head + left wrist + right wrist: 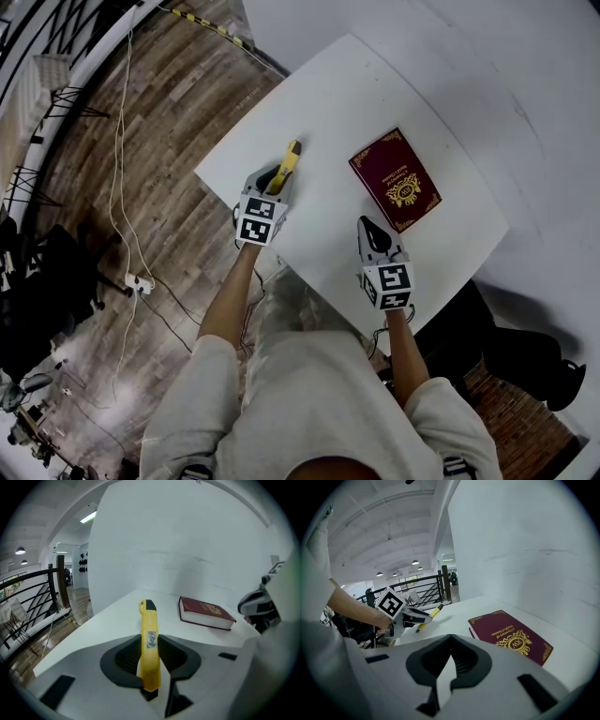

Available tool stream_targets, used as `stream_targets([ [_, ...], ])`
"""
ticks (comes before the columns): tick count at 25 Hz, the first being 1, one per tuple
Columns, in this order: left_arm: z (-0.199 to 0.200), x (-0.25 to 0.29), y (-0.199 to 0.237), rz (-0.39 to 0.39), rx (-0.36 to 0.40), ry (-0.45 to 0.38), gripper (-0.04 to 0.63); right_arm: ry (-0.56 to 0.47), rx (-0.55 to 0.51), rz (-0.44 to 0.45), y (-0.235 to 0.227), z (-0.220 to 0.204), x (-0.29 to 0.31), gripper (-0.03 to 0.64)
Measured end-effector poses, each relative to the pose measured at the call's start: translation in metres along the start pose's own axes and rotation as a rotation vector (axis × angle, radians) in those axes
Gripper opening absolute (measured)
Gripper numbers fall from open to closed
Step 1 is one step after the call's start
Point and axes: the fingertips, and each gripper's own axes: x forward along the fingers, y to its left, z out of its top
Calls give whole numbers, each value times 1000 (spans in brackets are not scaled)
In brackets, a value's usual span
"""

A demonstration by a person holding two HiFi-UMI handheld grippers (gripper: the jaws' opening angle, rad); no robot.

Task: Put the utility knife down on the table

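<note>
Utility knife (150, 644) gripped in the left tongs (151, 670), low over the counter (328, 103) — not yet put down.

The left tongs clamp the yellow handle near its back end, so the black-tipped nose sticks out forward and tilts down, left of the red book (396, 180) and well apart from it — bare surface lies under it for laying it flat. Whether the nose touches the counter I cannot tell. The right tongs (450, 641) are closed on nothing, on the near side of the book, seemingly kept out of the way.
</note>
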Motion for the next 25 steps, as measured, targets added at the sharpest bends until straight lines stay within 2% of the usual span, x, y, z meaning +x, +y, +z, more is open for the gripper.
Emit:
stream_targets([
  [10,-12,17,1,-5,31,71,109,12,5,-7,-3,-6,0,-3],
  [25,-20,25,3,4,17,109,112,19,4,-10,-5,-7,0,-3],
])
